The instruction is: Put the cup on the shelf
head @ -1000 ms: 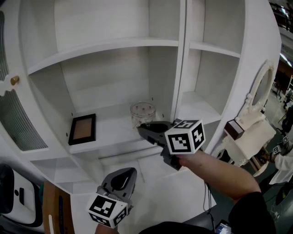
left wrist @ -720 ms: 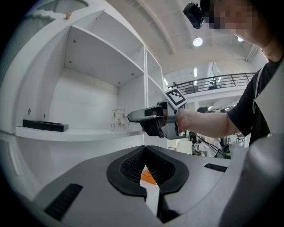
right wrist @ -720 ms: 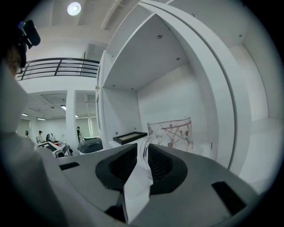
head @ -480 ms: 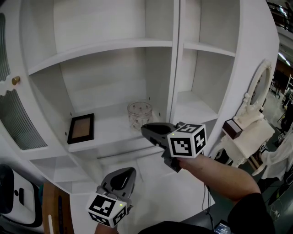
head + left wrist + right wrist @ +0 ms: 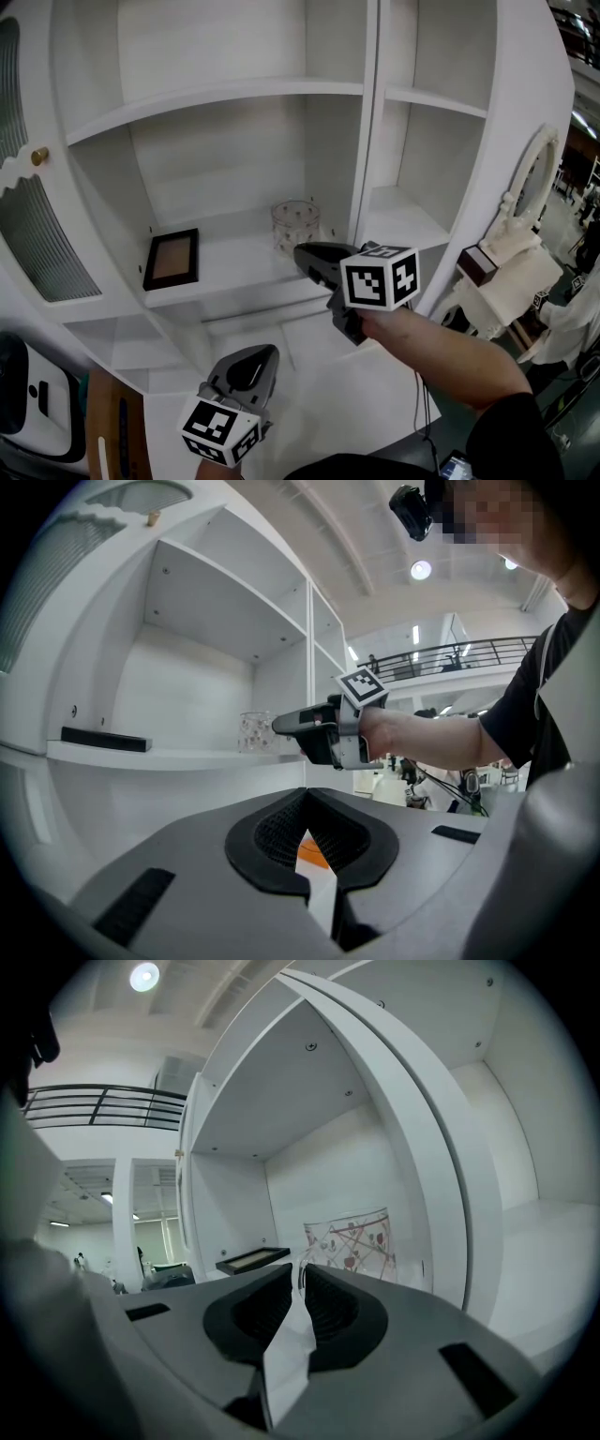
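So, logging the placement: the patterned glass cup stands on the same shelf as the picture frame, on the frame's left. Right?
Not left: the head view shows the cup to the right of the picture frame, on the same shelf.

Grey right gripper (image 5: 302,252) bears black-and-white marker cube (image 5: 380,278); black sleeve (image 5: 511,427).

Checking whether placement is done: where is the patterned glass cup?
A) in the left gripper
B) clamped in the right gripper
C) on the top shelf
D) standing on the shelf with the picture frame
D: the cup stands upright on the shelf that also holds the picture frame; the right gripper has its fingers together, empty, before it.
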A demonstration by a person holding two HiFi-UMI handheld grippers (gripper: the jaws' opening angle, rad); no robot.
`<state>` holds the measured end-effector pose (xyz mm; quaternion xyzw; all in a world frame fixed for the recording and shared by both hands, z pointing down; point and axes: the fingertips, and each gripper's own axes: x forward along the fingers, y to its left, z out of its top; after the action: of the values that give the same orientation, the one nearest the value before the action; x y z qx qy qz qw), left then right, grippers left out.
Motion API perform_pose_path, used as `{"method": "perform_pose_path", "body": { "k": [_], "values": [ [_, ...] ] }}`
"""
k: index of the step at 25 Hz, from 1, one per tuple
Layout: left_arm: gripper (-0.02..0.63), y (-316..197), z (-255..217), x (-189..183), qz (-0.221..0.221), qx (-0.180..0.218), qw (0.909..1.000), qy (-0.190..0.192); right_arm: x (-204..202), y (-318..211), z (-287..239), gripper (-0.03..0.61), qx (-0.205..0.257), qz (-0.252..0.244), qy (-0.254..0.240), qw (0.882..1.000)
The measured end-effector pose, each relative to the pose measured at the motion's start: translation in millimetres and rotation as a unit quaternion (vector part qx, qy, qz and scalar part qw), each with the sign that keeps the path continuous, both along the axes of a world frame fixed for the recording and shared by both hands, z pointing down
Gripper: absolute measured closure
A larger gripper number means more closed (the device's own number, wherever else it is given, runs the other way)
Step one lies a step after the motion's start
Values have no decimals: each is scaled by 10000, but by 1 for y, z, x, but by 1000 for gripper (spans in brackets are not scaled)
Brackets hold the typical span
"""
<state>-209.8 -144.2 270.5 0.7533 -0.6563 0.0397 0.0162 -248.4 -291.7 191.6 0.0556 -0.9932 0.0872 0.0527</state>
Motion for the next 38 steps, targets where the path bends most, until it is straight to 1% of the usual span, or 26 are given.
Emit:
{"method": "perform_pose_path", "body": {
  "k": [8, 13, 16, 21, 26, 28, 31, 35, 38],
  "values": [
    [603, 8, 0, -4, 7, 50, 10000, -5, -4, -17, 0, 546, -139, 386, -25, 9992],
    [603, 15, 4, -6, -8, 34, 10000, 30, 0, -16, -2, 546, -175, 403, -134, 9989],
    [603, 19, 7, -6, -10, 7, 10000, 45, 6, -13, -4, 546, -92, 435, -171, 9989],
    [603, 32, 15, -8, -12, -25, 9999, 130, 24, 7, -6, 546, -63, 305, -337, 9989],
    [603, 45, 24, -6, 123, -43, 9997, 224, 47, 26, 3, 546, -10, 373, -519, 9980],
    [603, 53, 26, -4, 157, -5, 9994, 315, 60, 40, 13, 546, 87, 402, -581, 9975],
    [603, 64, 33, -3, 145, 17, 9984, 545, 80, 70, 35, 546, 364, 343, -590, 9970],
    [603, 72, 44, -10, -29, 32, 9977, 680, 94, 111, 62, 546, 801, 73, -589, 9950],
    [603, 74, 54, -3, -191, 5, 9969, 764, 108, 133, 89, 546, 970, -173, -520, 9938]
  ]
}}
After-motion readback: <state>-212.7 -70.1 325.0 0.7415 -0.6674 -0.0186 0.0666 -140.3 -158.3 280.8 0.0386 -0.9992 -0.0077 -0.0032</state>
